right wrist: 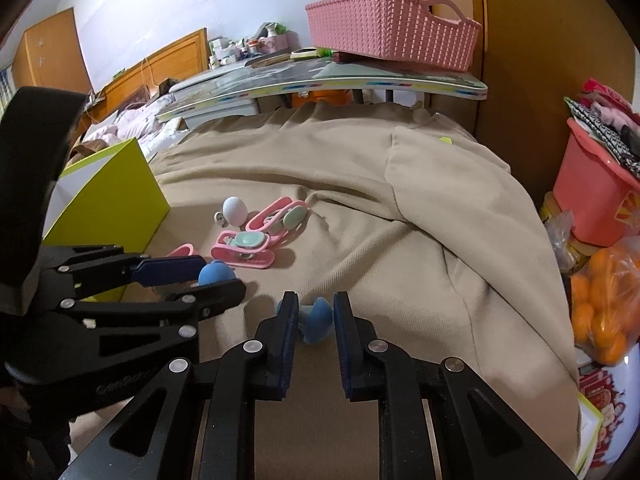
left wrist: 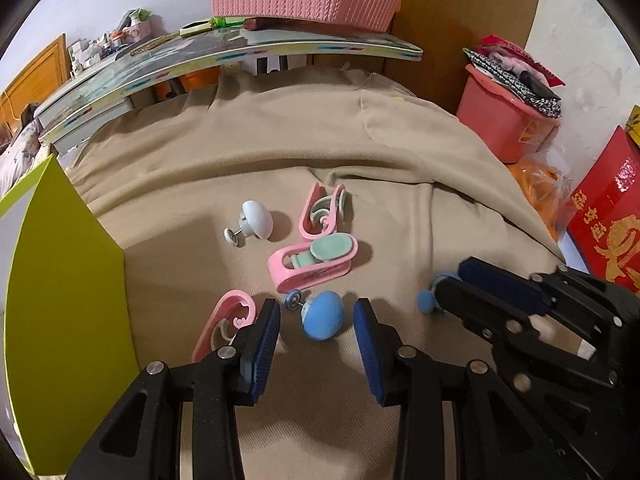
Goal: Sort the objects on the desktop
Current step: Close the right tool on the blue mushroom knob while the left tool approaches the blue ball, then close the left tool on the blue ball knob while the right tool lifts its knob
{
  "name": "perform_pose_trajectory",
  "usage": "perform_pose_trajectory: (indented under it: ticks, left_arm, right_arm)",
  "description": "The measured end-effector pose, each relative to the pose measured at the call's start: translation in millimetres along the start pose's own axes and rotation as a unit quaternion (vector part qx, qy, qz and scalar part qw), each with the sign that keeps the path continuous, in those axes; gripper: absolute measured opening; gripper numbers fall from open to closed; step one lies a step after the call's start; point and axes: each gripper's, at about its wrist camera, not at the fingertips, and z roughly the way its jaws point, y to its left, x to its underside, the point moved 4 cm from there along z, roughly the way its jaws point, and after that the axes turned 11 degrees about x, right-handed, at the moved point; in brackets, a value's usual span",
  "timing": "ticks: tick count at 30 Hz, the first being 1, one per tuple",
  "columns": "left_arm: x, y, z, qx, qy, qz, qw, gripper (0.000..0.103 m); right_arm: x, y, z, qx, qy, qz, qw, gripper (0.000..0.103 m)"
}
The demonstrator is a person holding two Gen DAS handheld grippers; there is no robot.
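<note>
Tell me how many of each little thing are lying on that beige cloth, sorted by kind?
Pink clips: 3, one far, one in the middle, one by the left gripper's finger.
Blue mushroom-shaped knobs: 2, one between the left gripper's fingers, one between the right gripper's fingers.
White mushroom-shaped knob: 1.
Total: 6.

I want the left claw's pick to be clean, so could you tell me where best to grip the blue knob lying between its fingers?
Grip the blue knob across its rounded dome, coming straight forward with the open left claw. The dome is the widest part; the thin pin and small disc point away toward the pink clips.
</note>
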Motion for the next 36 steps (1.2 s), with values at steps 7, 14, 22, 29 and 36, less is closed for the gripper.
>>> perform_pose_trajectory:
  ticks: [7,14,22,29,36]
  left_arm:
    - [-1,1,5,-0.002,-0.004,0.000,1.0000,0.039]
    - [1,5,1,0.013,-0.011,-0.011,0.9998,0.033]
    - [9,2,-4,0.026,-0.012,-0.003,0.9996,0.032]
    - [21,-3,-11,0.039,-0.006,0.009,0.9992,0.032]
    - [25,-6,-15,0.041,-0.004,0.015,0.9990,0.032]
  right_arm:
    - [6,-5,-5,-0.003,0.005,0.005,1.000,0.019]
    - [12,-10,-8,-0.004,0.011,0.014,1.000,0.019]
    - [19,-12,-13,-0.005,0.015,0.019,1.000,0.019]
    - [21,-17,-18,-0.005,0.010,0.023,1.000,0.019]
    - [19,-26,-17,0.001,0.005,0.030,1.000,0.025]
